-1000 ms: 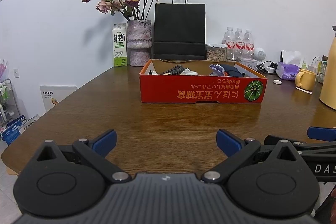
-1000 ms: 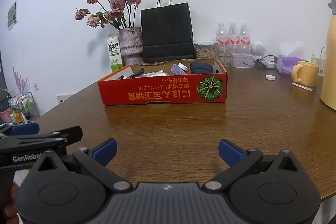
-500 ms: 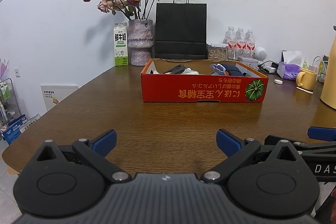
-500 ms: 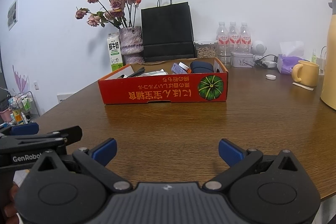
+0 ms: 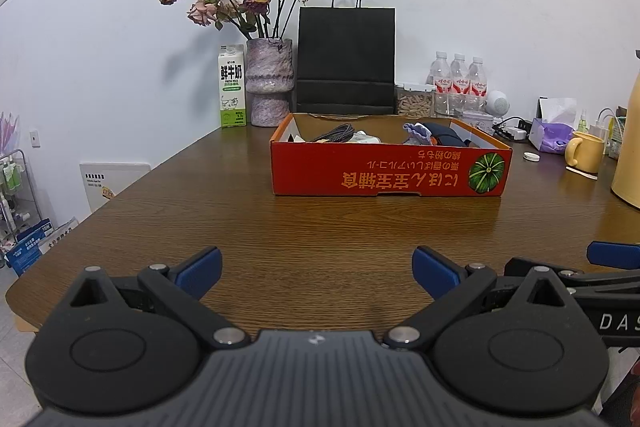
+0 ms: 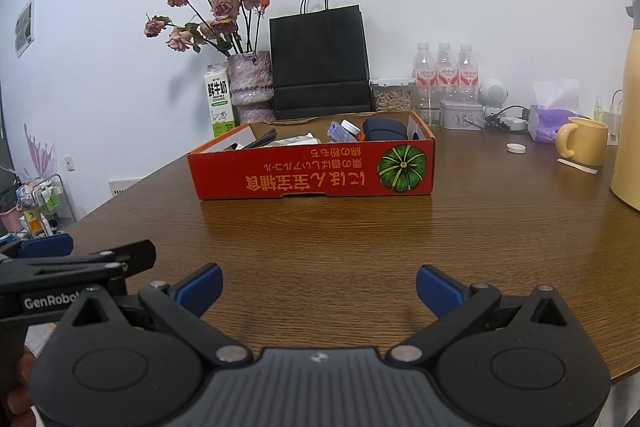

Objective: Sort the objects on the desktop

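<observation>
A red cardboard box (image 5: 390, 171) (image 6: 312, 175) with a pumpkin picture stands mid-table. Inside it lie a dark cable (image 5: 334, 135), a purple item (image 5: 416, 133) (image 6: 338, 131), a dark blue pouch (image 6: 386, 129) and white packets. My left gripper (image 5: 316, 271) hovers open over the near table edge, well short of the box, with nothing between its blue pads. My right gripper (image 6: 318, 289) is also open and empty, beside the left one. The other gripper's finger shows at each view's side edge (image 5: 612, 255) (image 6: 46, 247).
Along the back wall stand a milk carton (image 5: 232, 85), a vase of dried roses (image 5: 269, 83), a black paper bag (image 5: 346, 61), water bottles (image 5: 458, 81) and a jar. A yellow mug (image 5: 584, 151), tissue pack, white lid (image 5: 532, 157) and yellow flask (image 6: 628, 99) sit on the right.
Both grippers have drifted slightly; the view of the box shifts a little rightward. Both stay open and empty.
</observation>
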Motion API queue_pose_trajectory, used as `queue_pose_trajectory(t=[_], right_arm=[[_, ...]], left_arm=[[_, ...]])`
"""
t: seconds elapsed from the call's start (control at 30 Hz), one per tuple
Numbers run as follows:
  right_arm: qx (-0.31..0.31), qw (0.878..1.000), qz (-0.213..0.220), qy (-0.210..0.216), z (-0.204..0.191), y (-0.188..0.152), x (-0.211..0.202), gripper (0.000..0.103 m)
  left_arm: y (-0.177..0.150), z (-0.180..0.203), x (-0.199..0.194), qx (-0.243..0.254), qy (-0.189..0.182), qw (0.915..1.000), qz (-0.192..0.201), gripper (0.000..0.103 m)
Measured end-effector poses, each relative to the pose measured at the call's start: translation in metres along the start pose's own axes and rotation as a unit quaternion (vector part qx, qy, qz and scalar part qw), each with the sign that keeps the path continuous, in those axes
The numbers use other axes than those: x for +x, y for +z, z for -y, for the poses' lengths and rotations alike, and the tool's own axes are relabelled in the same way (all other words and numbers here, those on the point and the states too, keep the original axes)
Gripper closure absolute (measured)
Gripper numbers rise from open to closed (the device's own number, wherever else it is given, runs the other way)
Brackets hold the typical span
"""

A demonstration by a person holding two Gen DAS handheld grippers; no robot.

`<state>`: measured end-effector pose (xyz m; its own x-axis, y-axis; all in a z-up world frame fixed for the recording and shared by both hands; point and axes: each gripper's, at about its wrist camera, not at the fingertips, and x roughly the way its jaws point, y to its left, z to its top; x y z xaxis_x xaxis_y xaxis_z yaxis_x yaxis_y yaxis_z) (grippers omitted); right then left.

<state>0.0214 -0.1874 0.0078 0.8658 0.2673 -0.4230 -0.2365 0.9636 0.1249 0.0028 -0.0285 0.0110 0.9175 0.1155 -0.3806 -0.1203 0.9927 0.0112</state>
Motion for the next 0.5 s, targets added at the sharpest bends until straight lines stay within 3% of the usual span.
queue_pose_trajectory(t=[0.5], right_arm=[[-0.001,1.0,0.0,0.0,-0.0005,0.0008,-0.0004,0.0]], left_arm=[[0.0,-0.0009,0.0001,0.0,0.0,1.0,-0.001,0.0]])
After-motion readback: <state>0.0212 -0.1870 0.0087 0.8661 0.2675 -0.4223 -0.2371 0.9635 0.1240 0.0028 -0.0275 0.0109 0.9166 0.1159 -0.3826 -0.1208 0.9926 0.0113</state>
